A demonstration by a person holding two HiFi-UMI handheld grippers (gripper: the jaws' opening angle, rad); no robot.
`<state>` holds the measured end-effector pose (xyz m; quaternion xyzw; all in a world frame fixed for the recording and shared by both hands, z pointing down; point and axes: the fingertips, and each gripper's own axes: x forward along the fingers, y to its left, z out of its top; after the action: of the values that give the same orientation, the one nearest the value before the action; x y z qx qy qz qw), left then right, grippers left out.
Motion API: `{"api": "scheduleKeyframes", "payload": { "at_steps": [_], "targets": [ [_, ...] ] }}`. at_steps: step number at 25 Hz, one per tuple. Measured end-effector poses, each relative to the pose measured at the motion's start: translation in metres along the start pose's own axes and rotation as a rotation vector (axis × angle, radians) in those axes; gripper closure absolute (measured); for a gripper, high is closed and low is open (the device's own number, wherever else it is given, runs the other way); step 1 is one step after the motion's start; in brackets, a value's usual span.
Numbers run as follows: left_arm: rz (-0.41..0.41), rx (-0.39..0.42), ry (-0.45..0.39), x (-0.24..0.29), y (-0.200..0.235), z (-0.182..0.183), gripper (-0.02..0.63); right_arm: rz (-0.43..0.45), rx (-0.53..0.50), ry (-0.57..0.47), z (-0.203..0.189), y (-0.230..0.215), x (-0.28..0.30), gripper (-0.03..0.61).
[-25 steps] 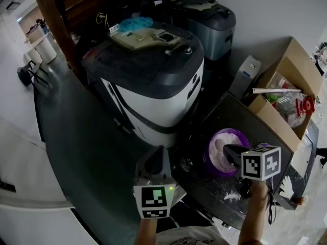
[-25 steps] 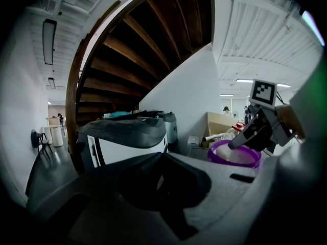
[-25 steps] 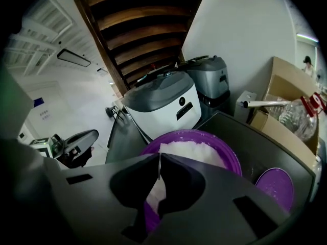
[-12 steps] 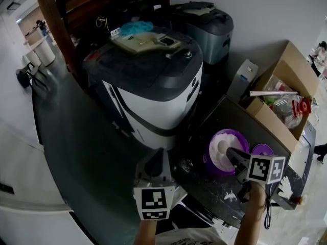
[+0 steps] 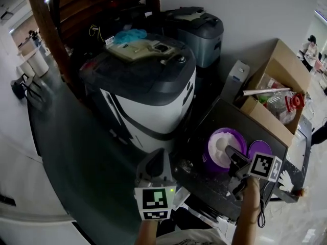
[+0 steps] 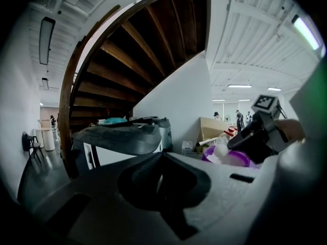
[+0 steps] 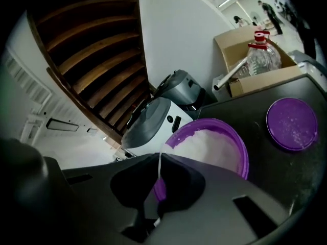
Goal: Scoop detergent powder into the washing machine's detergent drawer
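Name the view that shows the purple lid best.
The right gripper view: the purple lid lies whole, flat and unobstructed. The head view shows it small, partly behind the right gripper. The left gripper view does not show it.

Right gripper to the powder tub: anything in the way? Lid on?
Nothing visible. The lid lies off beside the tub, with the powder exposed. The right gripper is shut on the scoop, right at the tub's rim.
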<state>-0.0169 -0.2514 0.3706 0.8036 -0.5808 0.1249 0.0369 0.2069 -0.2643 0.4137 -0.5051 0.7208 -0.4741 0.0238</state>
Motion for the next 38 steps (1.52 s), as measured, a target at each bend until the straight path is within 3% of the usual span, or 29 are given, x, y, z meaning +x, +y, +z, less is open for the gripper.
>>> {"api": "scheduleKeyframes", "payload": {
  "at_steps": [3,10,16,20,25,38],
  "targets": [
    [-0.011,0.011,-0.013,0.001,-0.002,0.006,0.612,0.031,0.087,-0.063,0.003,0.001,-0.004,0.557],
    [-0.034,0.029,-0.032,0.006,-0.012,0.017,0.612,0.297,0.448,-0.157,0.003,0.002,-0.008,0.557],
    [-0.051,0.043,-0.039,0.006,-0.022,0.022,0.612,0.455,0.598,-0.206,0.002,0.006,-0.01,0.557],
    [-0.054,0.042,-0.041,0.006,-0.027,0.023,0.612,0.523,0.627,-0.207,0.0,0.017,-0.01,0.557],
    [-0.047,0.037,-0.04,0.002,-0.027,0.021,0.612,0.572,0.593,-0.188,-0.005,0.035,-0.013,0.557],
    [0.021,0.019,-0.044,-0.032,-0.003,0.014,0.612,0.638,0.523,-0.101,-0.032,0.078,-0.02,0.557]
  ]
}}
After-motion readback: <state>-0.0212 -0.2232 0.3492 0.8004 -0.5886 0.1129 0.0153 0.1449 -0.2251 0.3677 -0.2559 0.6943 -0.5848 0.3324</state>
